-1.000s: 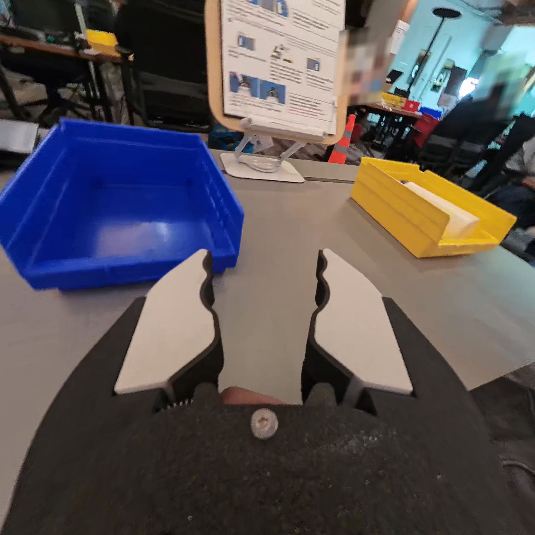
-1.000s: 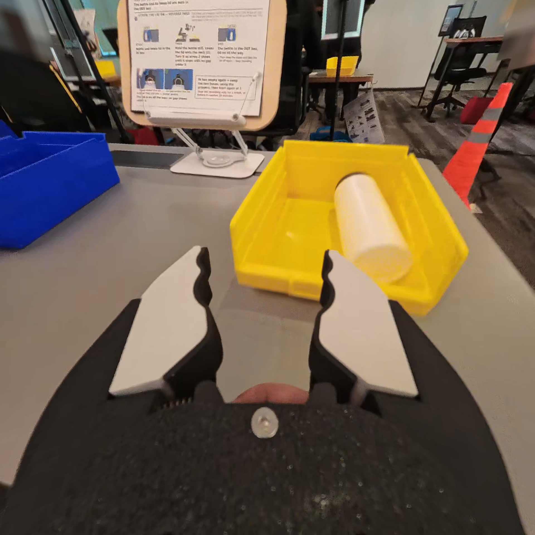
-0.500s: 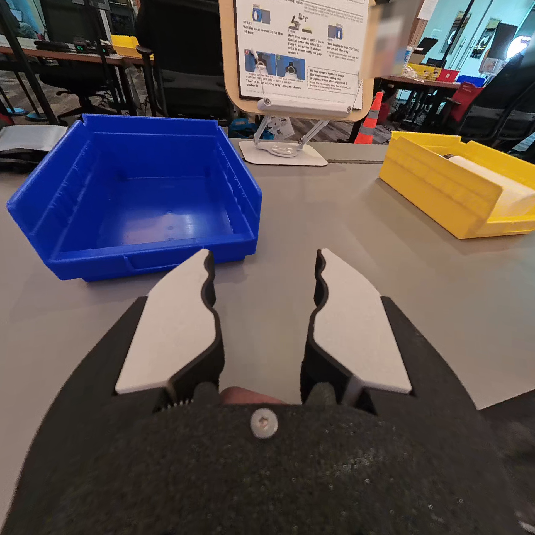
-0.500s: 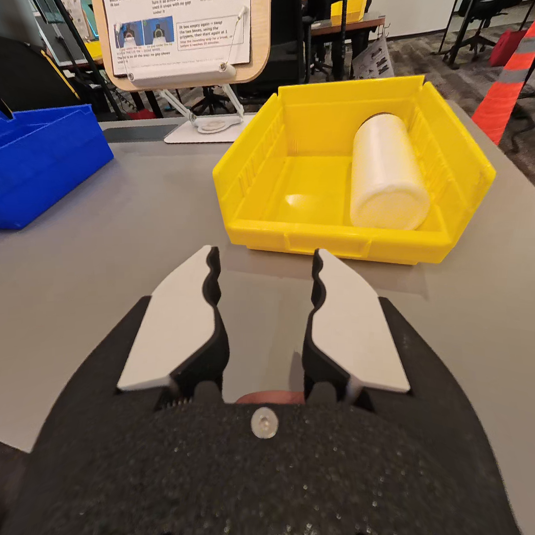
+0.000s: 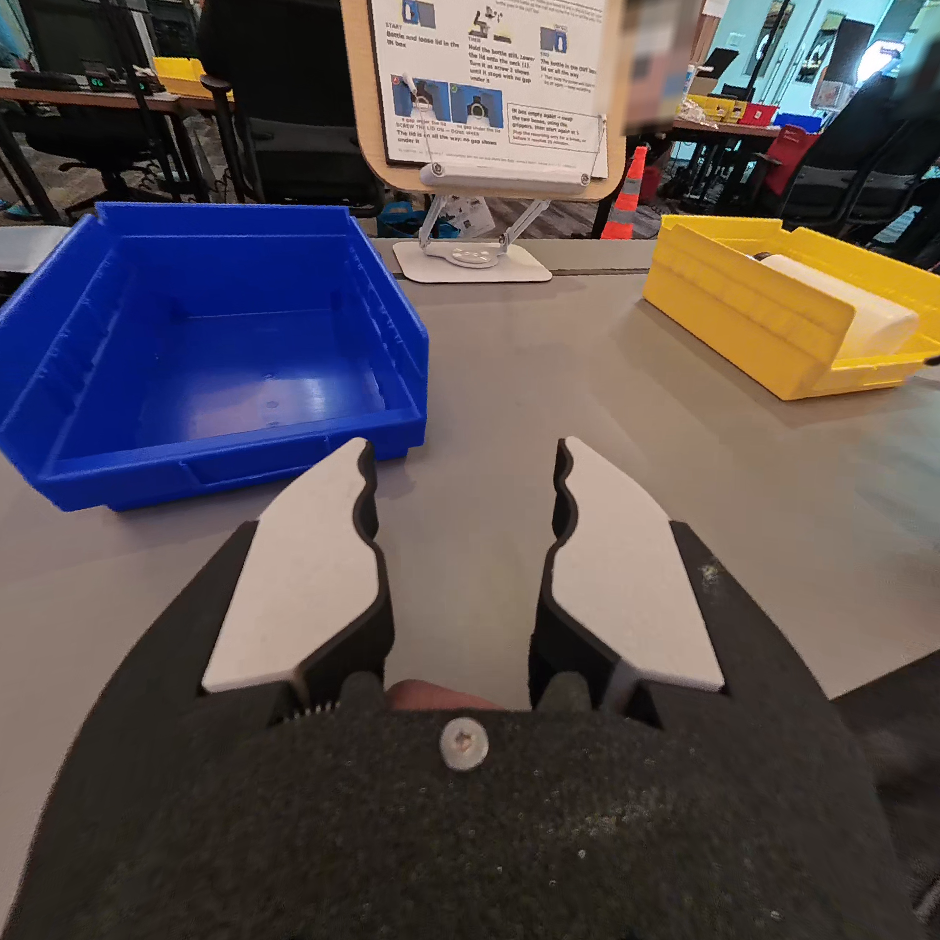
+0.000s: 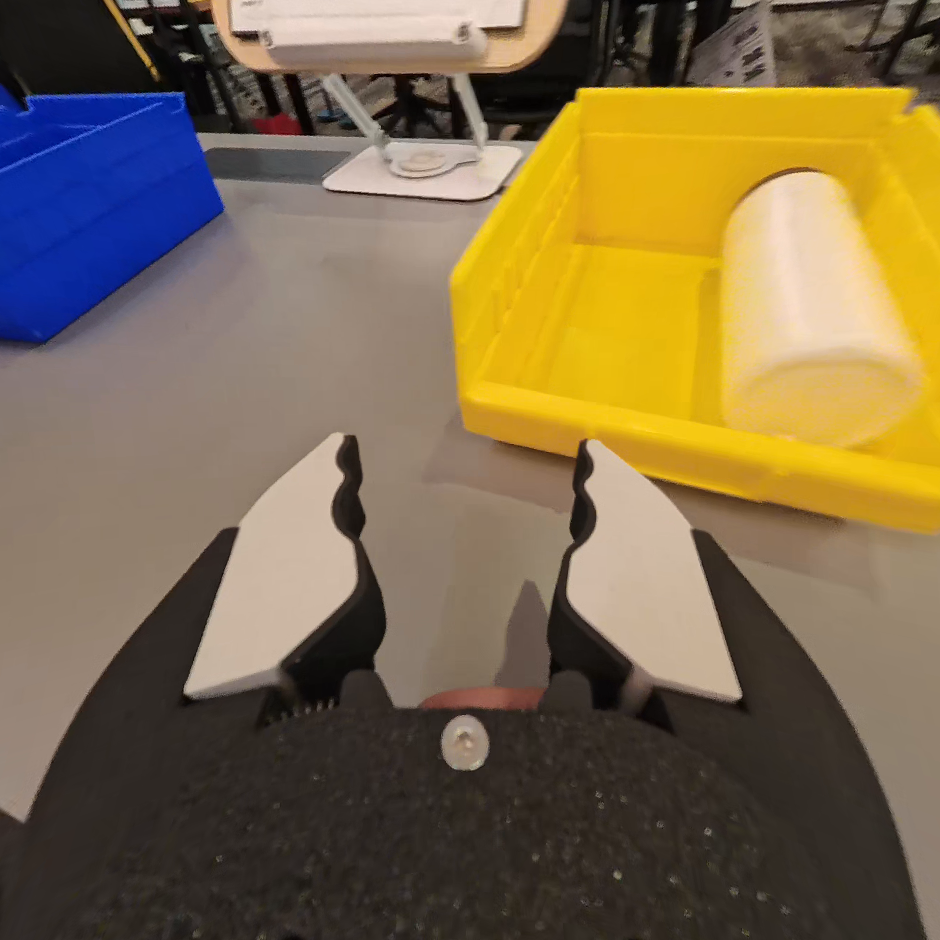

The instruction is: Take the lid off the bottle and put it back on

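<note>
Bottle [image 6: 809,315] lies on its side in the yellow bin [image 6: 513,285], against its right wall; both my grippers [image 5: 465,452] [image 6: 468,447] hover over the desk [image 5: 508,356], fingers released, empty. I reckon it could roll when gripped

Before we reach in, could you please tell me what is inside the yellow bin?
One white bottle lies on its side along the right wall of the yellow bin. The rest of the floor looks bare. The bottle's far end is mostly hidden, so the lid cannot be judged.
</note>
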A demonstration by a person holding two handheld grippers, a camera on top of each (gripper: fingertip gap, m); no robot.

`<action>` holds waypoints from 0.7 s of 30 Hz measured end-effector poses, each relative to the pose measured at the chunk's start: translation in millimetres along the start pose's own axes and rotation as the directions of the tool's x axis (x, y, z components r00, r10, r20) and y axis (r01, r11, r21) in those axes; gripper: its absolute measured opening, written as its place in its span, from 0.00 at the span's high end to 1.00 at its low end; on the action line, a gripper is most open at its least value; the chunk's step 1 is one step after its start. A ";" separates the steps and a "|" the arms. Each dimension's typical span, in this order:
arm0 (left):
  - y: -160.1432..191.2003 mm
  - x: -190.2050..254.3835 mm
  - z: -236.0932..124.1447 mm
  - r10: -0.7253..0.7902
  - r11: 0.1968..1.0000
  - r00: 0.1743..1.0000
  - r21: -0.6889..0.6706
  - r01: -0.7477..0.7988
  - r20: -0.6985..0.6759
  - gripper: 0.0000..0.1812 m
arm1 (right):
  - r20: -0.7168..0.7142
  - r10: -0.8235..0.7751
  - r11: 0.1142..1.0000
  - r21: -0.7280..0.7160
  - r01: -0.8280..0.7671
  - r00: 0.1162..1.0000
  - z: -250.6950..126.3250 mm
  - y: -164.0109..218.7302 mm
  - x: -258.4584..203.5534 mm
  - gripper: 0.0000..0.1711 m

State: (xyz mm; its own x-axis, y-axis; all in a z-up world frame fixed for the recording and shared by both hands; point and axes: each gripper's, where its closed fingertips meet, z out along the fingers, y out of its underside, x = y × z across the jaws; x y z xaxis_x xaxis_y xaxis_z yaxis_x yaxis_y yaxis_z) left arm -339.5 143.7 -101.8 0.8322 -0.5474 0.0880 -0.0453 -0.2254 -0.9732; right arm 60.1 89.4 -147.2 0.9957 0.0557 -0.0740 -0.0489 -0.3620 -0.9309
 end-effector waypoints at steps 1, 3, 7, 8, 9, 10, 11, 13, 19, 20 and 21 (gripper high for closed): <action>3.0 1.6 3.8 0.007 1.000 1.000 -0.011 -0.007 -0.008 0.63 | 0.025 -0.008 1.000 -0.003 0.008 1.000 8.7 -2.7 -8.1 0.53; 9.3 5.6 12.0 0.008 0.999 0.999 -0.050 -0.010 -0.034 0.62 | 0.037 -0.027 1.000 -0.004 0.027 0.999 26.9 -8.0 -16.7 0.51; 12.2 16.9 26.4 -0.016 0.998 0.993 -0.054 0.010 -0.114 0.62 | 0.056 -0.007 0.999 -0.052 0.010 0.998 63.9 -14.3 -28.5 0.50; 15.2 18.6 31.6 -0.014 0.998 0.992 -0.069 0.005 -0.124 0.62 | 0.069 0.003 0.998 -0.058 0.001 0.998 71.2 -16.5 -32.3 0.50; 17.3 21.2 36.4 -0.017 0.996 0.991 -0.084 0.006 -0.136 0.61 | 0.078 0.019 0.998 -0.064 -0.014 0.997 77.7 -18.1 -36.0 0.49; 16.5 25.4 41.1 -0.018 0.996 0.988 -0.085 0.005 -0.152 0.61 | 0.089 0.029 0.997 -0.070 -0.023 0.996 82.7 -19.9 -40.3 0.47; 12.9 30.1 46.8 -0.015 0.997 0.986 -0.073 0.002 -0.167 0.62 | 0.117 0.035 0.997 -0.075 -0.026 0.992 86.5 -21.6 -47.3 0.47; 4.0 44.8 64.3 -0.027 0.998 0.977 -0.068 0.013 -0.213 0.62 | 0.202 0.028 0.995 -0.097 -0.008 0.979 90.2 -23.0 -64.8 0.50; 4.2 137.9 159.8 0.009 0.975 0.902 -0.198 -0.104 -0.432 0.59 | 0.233 0.037 0.998 0.043 -0.048 0.972 43.9 -65.9 -65.5 0.62; 9.1 155.9 176.6 0.041 0.965 0.890 -0.212 -0.153 -0.453 0.58 | 0.147 0.025 0.995 0.096 -0.040 0.989 30.0 -75.7 -50.0 0.60; 14.2 174.3 191.7 0.058 0.956 0.878 -0.227 -0.186 -0.475 0.58 | 0.036 0.025 0.989 0.144 -0.030 0.999 14.9 -82.7 -30.1 0.60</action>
State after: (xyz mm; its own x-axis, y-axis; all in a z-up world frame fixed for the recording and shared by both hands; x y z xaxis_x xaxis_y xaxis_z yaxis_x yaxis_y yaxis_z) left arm -89.2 199.6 -141.0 0.4655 -0.8767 0.1214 -0.3237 -0.2963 -0.8986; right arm 33.0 131.5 -73.2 0.9906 0.0803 -0.1103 -0.0897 -0.2261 -0.9700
